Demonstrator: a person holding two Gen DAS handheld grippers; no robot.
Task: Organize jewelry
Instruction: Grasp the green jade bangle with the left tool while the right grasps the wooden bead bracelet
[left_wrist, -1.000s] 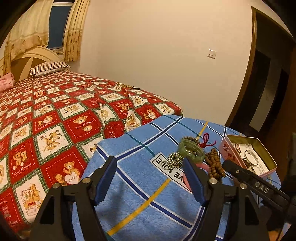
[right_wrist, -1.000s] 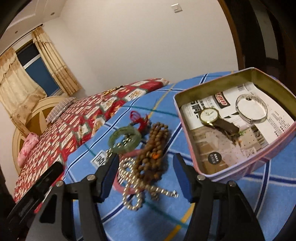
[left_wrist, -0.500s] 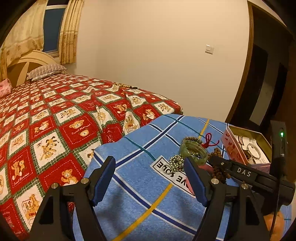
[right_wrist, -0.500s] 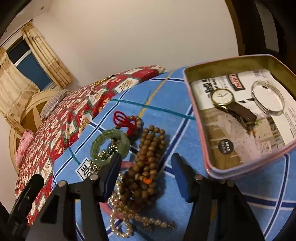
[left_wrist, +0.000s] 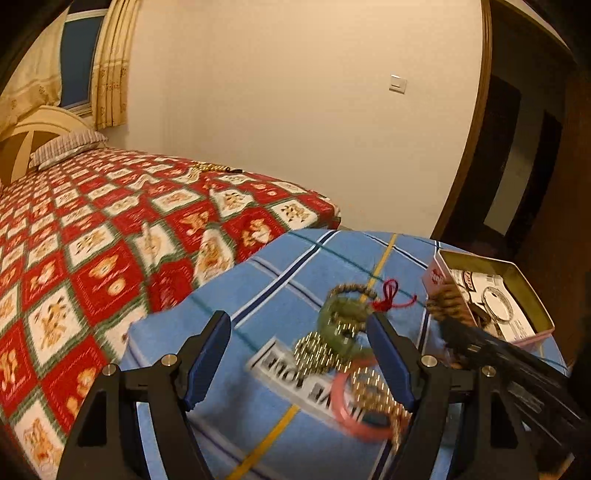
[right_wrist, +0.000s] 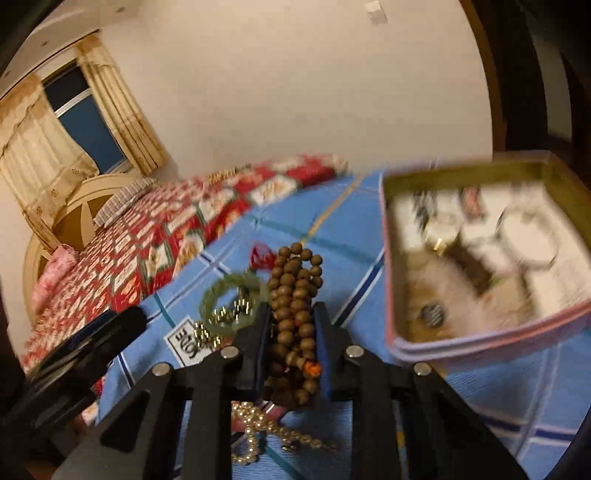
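My right gripper (right_wrist: 291, 314) is shut on a brown wooden bead string (right_wrist: 295, 291) and holds it just above the blue cloth (right_wrist: 332, 236), left of the open tin box (right_wrist: 480, 332). The tin holds a watch (right_wrist: 450, 247) and a silver bangle (left_wrist: 498, 306). A green jade bangle (right_wrist: 232, 299) and a pearl strand (right_wrist: 258, 435) lie by the fingers. My left gripper (left_wrist: 299, 354) is open and empty above the cloth, with the jade bangle (left_wrist: 340, 321), a metal bead chain (left_wrist: 317, 354) and a pink band (left_wrist: 351, 410) ahead of it.
The cloth covers a small table beside a bed with a red bear-print quilt (left_wrist: 92, 258). A red knotted cord (left_wrist: 388, 295) lies near the tin. A dark doorway (left_wrist: 517, 166) stands at the right.
My right gripper closed on the wooden bead string and lifted it toward the tin. My left gripper moved forward and right, closer to the jewelry pile, still open.
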